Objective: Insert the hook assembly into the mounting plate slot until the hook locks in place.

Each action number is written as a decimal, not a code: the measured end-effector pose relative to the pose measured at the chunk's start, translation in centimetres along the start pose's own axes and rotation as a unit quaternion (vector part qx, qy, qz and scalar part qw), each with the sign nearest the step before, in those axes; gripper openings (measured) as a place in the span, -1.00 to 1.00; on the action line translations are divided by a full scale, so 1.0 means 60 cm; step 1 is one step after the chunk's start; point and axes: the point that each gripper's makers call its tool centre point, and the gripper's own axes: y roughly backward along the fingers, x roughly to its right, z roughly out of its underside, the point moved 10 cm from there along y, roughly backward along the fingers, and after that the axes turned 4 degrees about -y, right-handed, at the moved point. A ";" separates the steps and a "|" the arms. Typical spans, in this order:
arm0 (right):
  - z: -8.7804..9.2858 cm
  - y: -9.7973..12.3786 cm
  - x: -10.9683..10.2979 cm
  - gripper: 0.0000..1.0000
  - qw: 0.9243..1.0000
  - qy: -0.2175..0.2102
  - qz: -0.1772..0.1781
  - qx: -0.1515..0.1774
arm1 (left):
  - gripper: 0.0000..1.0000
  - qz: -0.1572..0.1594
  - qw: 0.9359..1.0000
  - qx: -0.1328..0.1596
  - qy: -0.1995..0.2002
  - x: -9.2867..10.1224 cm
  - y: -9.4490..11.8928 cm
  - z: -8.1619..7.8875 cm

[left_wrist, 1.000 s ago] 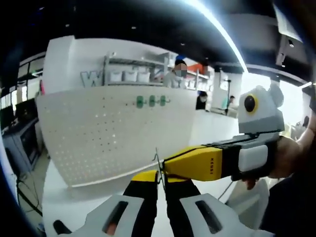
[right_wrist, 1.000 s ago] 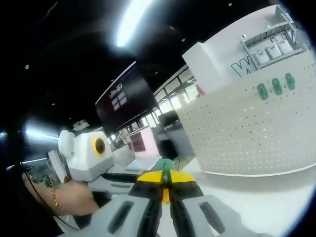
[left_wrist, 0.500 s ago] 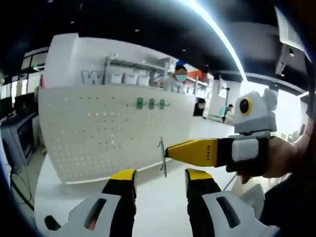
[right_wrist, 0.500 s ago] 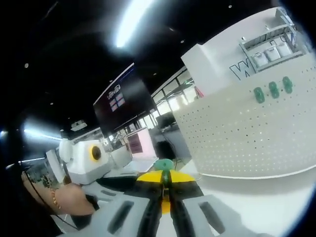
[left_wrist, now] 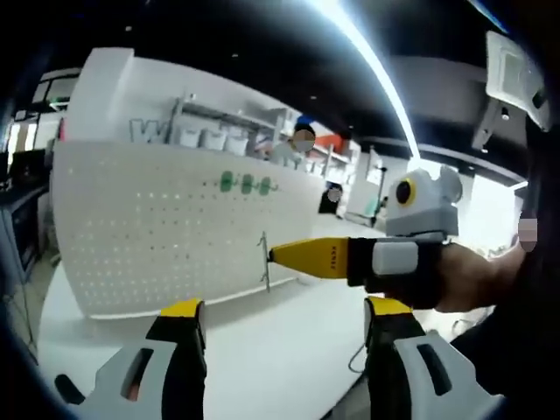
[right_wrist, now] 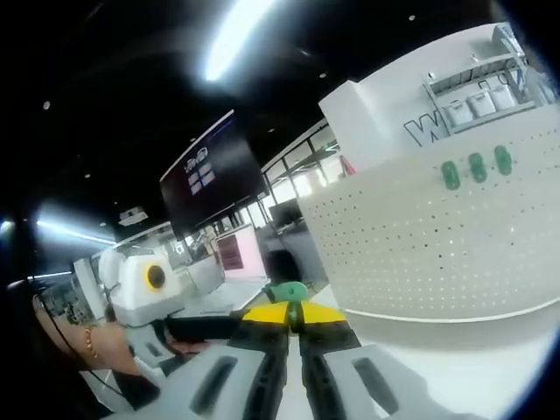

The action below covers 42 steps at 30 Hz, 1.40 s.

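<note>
The white table [left_wrist: 262, 341] lies bare between the pegboard [left_wrist: 131, 236] and the left gripper [left_wrist: 280, 324], whose jaws stand wide apart. The right gripper [left_wrist: 271, 255] reaches across in front of the pegboard, holding a thin hook [left_wrist: 264, 261]. Three green pegs [left_wrist: 247, 184] stud the pegboard's upper face.

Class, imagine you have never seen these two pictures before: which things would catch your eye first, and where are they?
In the left gripper view, the right gripper reaches in from the right, its yellow tips shut on a thin metal hook in front of the white pegboard. Three green hooks sit in a row near the board's top edge. The left gripper stands wide open at the bottom of that view.
</note>
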 end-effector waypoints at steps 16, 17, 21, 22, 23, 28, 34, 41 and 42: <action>0.007 -0.001 0.006 -1.00 1.000 0.011 0.007 -0.004 | 0.86 0.011 0.999 0.029 0.042 0.003 0.004 -0.004; 0.007 0.000 0.006 -1.00 1.000 0.011 0.007 -0.004 | 0.88 0.010 0.999 0.028 0.041 0.003 0.004 -0.004; 0.007 0.000 0.009 -1.00 1.000 0.011 0.011 -0.003 | 0.92 0.013 0.999 0.021 0.040 0.006 0.002 -0.002; 0.007 0.000 0.009 -1.00 1.000 0.011 0.012 -0.002 | 0.91 0.011 0.999 0.021 0.040 0.005 0.001 -0.002; 0.006 0.000 0.010 -1.00 1.000 0.011 0.013 -0.001 | 0.92 0.009 0.999 0.020 0.041 0.004 0.001 -0.001; 0.003 0.000 0.016 -1.00 1.000 0.010 0.017 0.001 | 0.98 0.002 0.999 0.014 0.040 0.002 0.000 0.000; -0.002 -0.001 0.024 -1.00 1.000 0.013 0.021 0.004 | 1.00 -0.004 0.999 0.015 0.042 0.001 -0.002 -0.003; -0.012 -0.003 0.037 -1.00 0.999 0.017 0.029 0.010 | 1.00 -0.010 0.999 0.011 0.042 0.001 -0.001 -0.001; -0.016 -0.004 0.041 -1.00 0.999 0.018 0.031 0.012 | 1.00 -0.011 0.999 0.011 0.042 0.000 -0.001 -0.001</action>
